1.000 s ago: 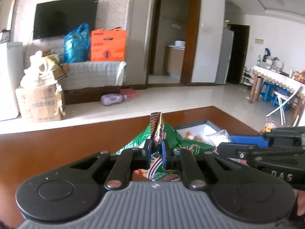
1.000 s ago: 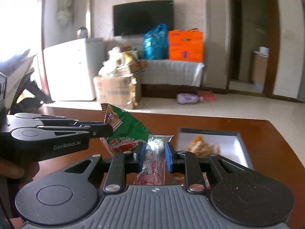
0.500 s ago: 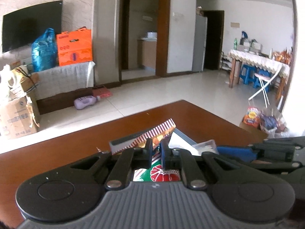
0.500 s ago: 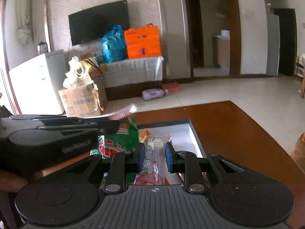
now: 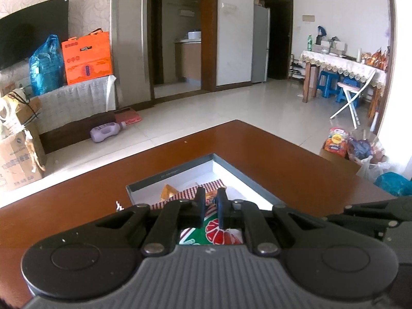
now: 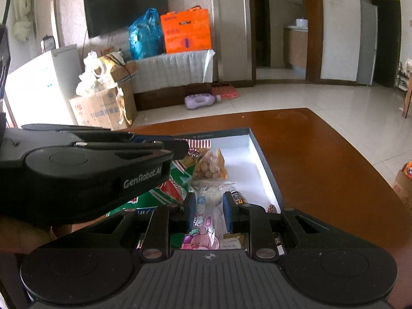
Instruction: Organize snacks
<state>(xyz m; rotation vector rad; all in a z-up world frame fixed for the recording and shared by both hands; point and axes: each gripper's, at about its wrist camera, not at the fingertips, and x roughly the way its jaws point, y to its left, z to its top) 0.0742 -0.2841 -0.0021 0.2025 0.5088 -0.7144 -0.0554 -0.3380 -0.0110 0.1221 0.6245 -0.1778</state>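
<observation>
Both bags now over box (image 6: 267, 170), L tool (image 5: 211, 204) pinching green bag (image 6: 164, 193), R tool (image 6: 209, 206) clamping pink pkt (image 6: 206, 221).

Left gripper (image 5: 211, 207) and right gripper (image 6: 208, 212), side by side, each pinch a packet.

The left hand-held gripper (image 6: 180, 149) carries the grey lettering "GenRobot.AI" on the side of its black housing. The cardboard box (image 6: 100, 110) on the floor carries a red logo and blue printing that begins with "1000"; the characters after it are not legible. The printing on the snack packets and on the orange box is too small or blurred to read.
</observation>
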